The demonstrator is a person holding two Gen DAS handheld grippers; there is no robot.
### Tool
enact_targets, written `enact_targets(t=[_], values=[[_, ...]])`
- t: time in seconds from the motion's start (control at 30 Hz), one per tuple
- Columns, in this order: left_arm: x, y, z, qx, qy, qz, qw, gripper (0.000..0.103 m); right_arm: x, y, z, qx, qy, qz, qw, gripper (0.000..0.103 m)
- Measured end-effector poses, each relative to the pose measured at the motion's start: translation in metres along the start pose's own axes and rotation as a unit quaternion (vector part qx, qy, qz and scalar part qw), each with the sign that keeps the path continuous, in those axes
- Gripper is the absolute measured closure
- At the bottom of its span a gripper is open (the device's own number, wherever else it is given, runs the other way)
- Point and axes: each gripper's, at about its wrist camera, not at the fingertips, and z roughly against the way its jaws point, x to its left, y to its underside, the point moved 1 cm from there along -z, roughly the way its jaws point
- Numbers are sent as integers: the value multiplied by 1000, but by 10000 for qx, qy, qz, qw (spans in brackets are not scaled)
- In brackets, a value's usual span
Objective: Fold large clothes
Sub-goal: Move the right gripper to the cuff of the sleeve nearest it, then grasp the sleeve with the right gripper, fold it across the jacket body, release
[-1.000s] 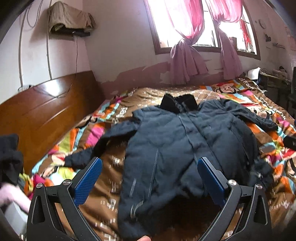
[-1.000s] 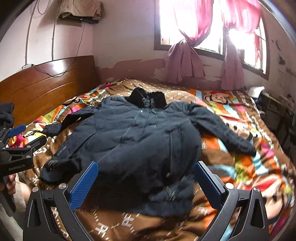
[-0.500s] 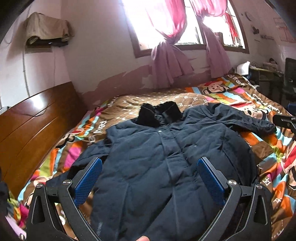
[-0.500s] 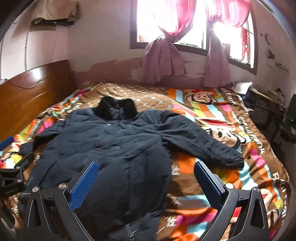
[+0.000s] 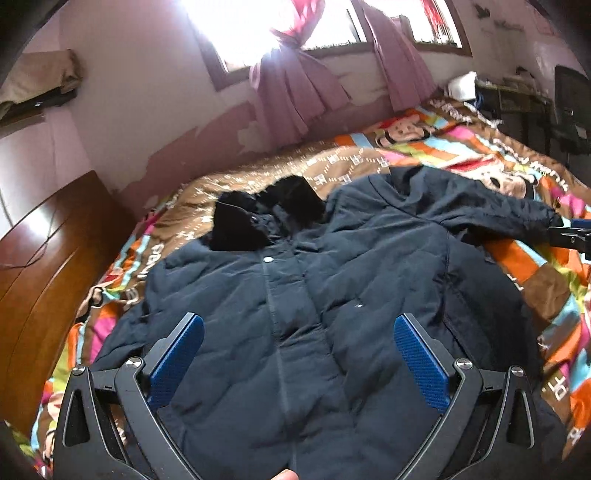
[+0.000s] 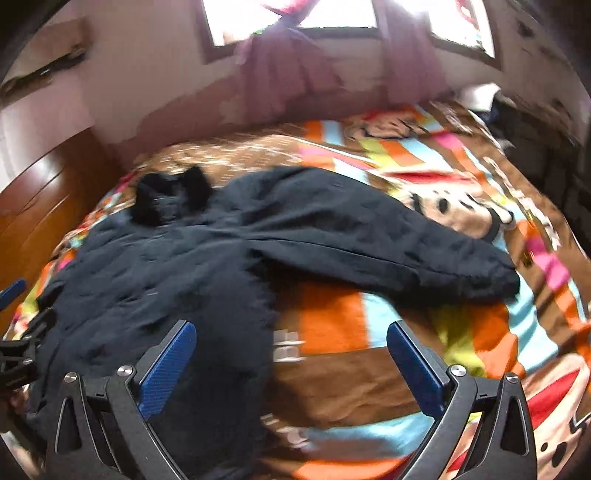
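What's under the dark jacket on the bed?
The jacket lies spread on a colorful cartoon blanket, which shows all around it. Whatever sits beneath the jacket's body is covered and cannot be seen.

The right wrist view was motion-blurred; the window (image 6: 291,22) and curtains (image 6: 288,74) lacked sharp edges. The jacket (image 5: 295,314) hem was cut off by the bottom edge of the left wrist view. The jacket's left sleeve was hidden behind the left gripper (image 5: 299,365). Items beside the bed (image 5: 369,162) at far right were too dark to identify.
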Motion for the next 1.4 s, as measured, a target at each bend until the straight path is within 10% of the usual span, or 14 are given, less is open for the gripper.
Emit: enact_targets(t=[0.23, 0.6, 0.9, 1.07, 1.4], values=[[-13, -34, -73, 582, 598, 165, 9964, 2, -103, 14, -50, 498, 385, -1760, 9824, 0], [-53, -75, -157, 917, 1036, 436, 9894, 2, -226, 19, -96, -153, 521, -4183, 9067, 2], [-77, -72, -188, 993, 919, 49, 9908, 2, -256, 22, -137, -276, 470, -4799, 8756, 61], [-78, -66, -194, 1017, 923, 54, 9905, 1, -256, 15, -134, -366, 460, -4603, 8858, 91], [-64, -69, -177, 1087, 724, 124, 9914, 2, -211, -46, -56, -1087, 763, -3379, 9318, 96]])
